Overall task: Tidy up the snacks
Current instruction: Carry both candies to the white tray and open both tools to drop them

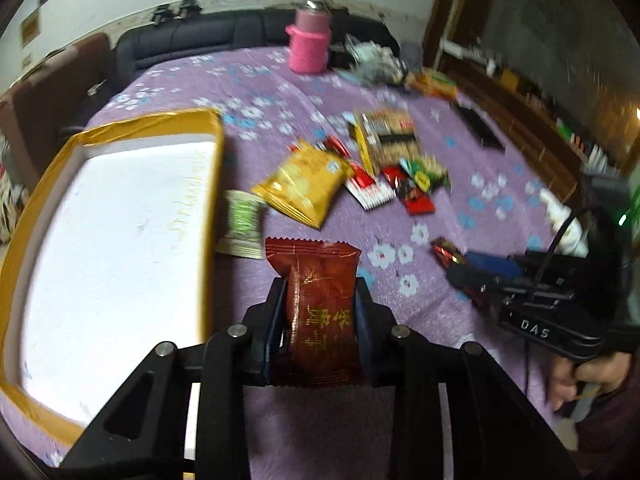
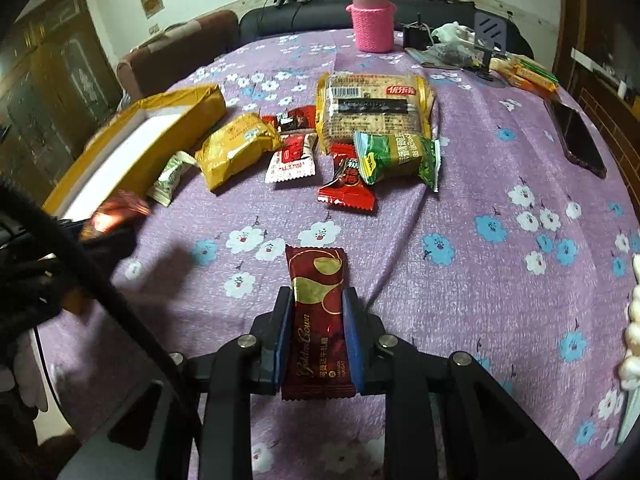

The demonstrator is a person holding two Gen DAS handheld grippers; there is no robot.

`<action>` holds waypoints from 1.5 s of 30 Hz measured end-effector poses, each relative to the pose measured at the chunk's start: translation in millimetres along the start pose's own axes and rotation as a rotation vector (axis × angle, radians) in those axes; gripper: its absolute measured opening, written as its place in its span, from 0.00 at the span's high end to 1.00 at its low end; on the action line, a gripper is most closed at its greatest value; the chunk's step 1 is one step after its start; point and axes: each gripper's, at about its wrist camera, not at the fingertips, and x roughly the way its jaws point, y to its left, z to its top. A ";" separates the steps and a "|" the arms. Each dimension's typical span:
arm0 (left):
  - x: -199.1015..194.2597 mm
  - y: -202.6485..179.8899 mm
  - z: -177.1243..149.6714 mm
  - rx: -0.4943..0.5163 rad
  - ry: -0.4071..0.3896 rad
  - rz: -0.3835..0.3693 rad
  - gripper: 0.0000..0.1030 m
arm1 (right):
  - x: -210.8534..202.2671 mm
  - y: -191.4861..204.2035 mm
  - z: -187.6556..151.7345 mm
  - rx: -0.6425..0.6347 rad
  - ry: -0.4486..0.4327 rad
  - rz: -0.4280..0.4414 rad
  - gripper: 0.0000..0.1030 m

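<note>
While clamped between the jaws of the left gripper (image 1: pixel 320 304), a dark red snack packet with gold characters (image 1: pixel 316 300) hangs above the purple flowered cloth of the counter (image 1: pixel 460 184), just right of the open yellow box (image 1: pixel 212 200) with its white inside. Beside that box, a small green-and-white sachet (image 1: pixel 240 220), lying flat.

Farther back on the counter, loose in one cluster: a yellow snack bag (image 2: pixel 236 148), a red-and-white sachet (image 2: pixel 292 160), a red candy packet (image 2: pixel 346 188), a green wafer packet (image 2: pixel 396 154) lying partly over the red one, and behind them a large cracker pack (image 2: pixel 374 106) with yellow ends. Also a small dark red packet (image 2: pixel 296 118) tucked between the yellow bag and the crackers.

Closed on a maroon nougat bar with a gold swirl (image 2: pixel 318 312), the jaws of the right gripper (image 2: pixel 318 316) grip it by its long sides, wrapper end pointing forward, above the cloth and well in front of the cluster.

At the far edge: a flask in a pink knitted sleeve (image 2: pixel 372 20), upright. To the right, a dark phone (image 2: pixel 580 140) lying flat, and orange-and-green boxes (image 2: pixel 528 72) near the corner.
</note>
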 end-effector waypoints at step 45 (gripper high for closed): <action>-125.0 206.2 -60.4 -0.486 -0.309 0.117 0.34 | 13.2 217.4 82.6 -0.179 -0.039 0.323 0.69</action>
